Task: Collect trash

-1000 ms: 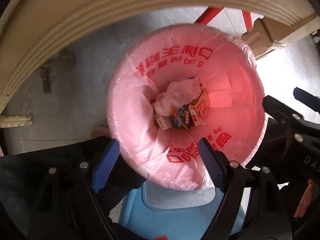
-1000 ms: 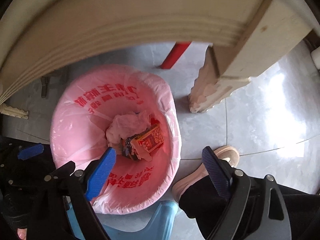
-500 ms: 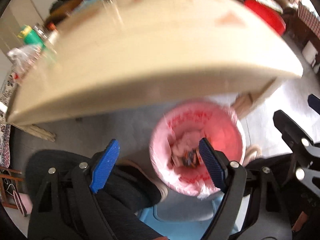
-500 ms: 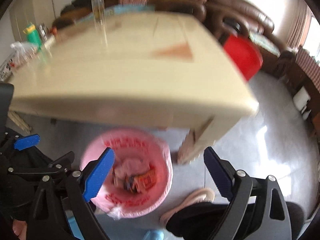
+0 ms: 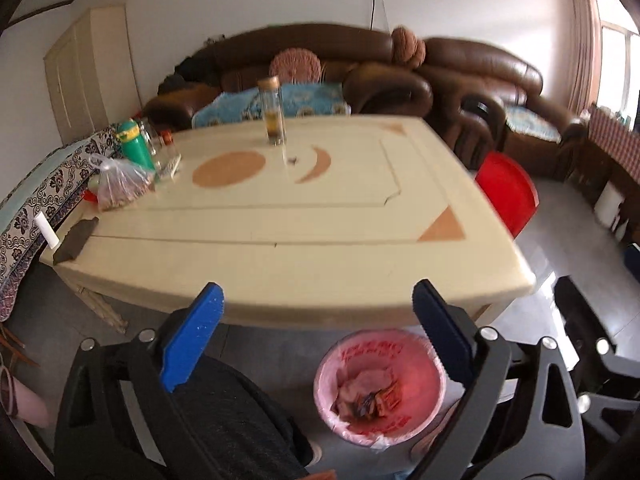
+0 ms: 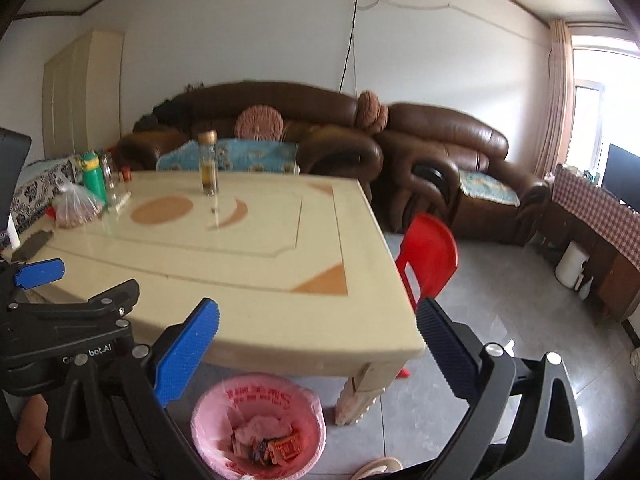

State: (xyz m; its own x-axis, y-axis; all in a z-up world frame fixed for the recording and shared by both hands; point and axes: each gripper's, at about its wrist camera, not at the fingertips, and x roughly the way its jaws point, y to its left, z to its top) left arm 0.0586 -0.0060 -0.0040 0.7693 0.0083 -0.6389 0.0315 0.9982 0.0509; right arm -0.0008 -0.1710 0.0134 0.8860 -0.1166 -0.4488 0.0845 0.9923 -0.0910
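Cream table (image 5: 304,248) ahead, pink bin (image 5: 380,384) near — my left gripper (image 5: 316,340) and right gripper (image 6: 316,344) just spread wide, empty; I'd scan far-left clutter carefully before reaching.

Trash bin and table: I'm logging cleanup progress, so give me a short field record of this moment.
bin: pink-lined trash bin on the floor at the table's near edge
bin contents: crumpled wrappers and small cartons
table: cream table
on table: glass bottle, green bottle, bagged snacks
left hand-held gripper: open, empty
right hand-held gripper: open, empty
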